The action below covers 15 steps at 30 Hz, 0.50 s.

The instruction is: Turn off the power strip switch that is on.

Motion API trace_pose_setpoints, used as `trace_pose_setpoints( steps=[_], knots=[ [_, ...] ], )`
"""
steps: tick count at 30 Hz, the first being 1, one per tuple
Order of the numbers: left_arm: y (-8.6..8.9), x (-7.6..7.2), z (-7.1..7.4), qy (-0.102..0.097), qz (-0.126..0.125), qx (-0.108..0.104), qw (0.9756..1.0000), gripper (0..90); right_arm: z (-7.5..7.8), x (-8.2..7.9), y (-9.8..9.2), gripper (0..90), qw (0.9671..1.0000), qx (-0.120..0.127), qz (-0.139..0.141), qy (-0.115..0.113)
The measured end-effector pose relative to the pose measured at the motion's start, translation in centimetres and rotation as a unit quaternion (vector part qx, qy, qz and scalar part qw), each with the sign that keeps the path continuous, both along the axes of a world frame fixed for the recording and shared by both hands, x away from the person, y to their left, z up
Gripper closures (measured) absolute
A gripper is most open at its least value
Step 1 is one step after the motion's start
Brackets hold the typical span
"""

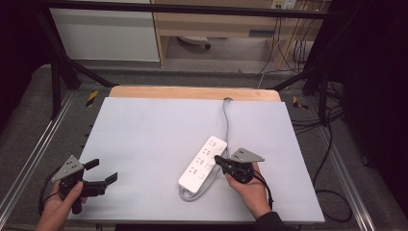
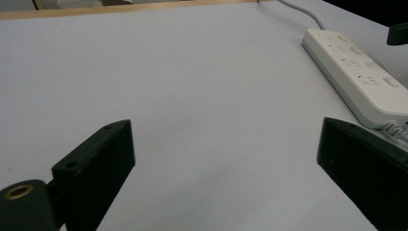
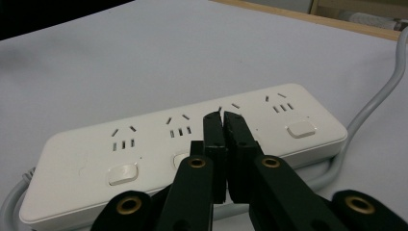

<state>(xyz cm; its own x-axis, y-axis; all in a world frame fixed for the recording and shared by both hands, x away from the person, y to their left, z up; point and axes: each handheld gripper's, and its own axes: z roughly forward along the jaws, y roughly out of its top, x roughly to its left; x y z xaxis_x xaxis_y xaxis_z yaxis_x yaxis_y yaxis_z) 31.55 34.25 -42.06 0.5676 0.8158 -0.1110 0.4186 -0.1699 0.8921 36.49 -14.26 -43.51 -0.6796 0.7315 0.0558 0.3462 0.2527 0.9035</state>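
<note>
A white power strip (image 1: 202, 163) with several sockets and rocker switches lies slantwise on the pale mat, right of centre. Its grey cable (image 1: 225, 120) runs to the table's far edge. My right gripper (image 1: 217, 160) is shut, jaws pressed together with nothing between them. In the right gripper view the tips (image 3: 222, 118) hover over the middle of the strip (image 3: 144, 144); whether they touch it I cannot tell. My left gripper (image 1: 102, 171) stands open at the near left corner, holding nothing. In the left gripper view its jaws (image 2: 226, 130) frame bare mat, with the strip (image 2: 358, 72) off to the right.
The pale mat (image 1: 154, 130) covers a table with a wooden far edge (image 1: 192, 92). Black frame bars (image 1: 62, 72) stand at the back corners. Loose cables (image 1: 332, 192) lie on the floor to the right.
</note>
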Motion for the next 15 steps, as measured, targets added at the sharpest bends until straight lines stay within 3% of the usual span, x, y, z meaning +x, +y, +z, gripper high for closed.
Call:
trace_pose_setpoints(
  steps=[15],
  knots=[
    [-0.04,0.01,-0.02,0.001,-0.001,0.001,1.0000,6.0,-0.33,0.02,0.39,90.0,0.9998,-0.010,0.007,0.015]
  ],
)
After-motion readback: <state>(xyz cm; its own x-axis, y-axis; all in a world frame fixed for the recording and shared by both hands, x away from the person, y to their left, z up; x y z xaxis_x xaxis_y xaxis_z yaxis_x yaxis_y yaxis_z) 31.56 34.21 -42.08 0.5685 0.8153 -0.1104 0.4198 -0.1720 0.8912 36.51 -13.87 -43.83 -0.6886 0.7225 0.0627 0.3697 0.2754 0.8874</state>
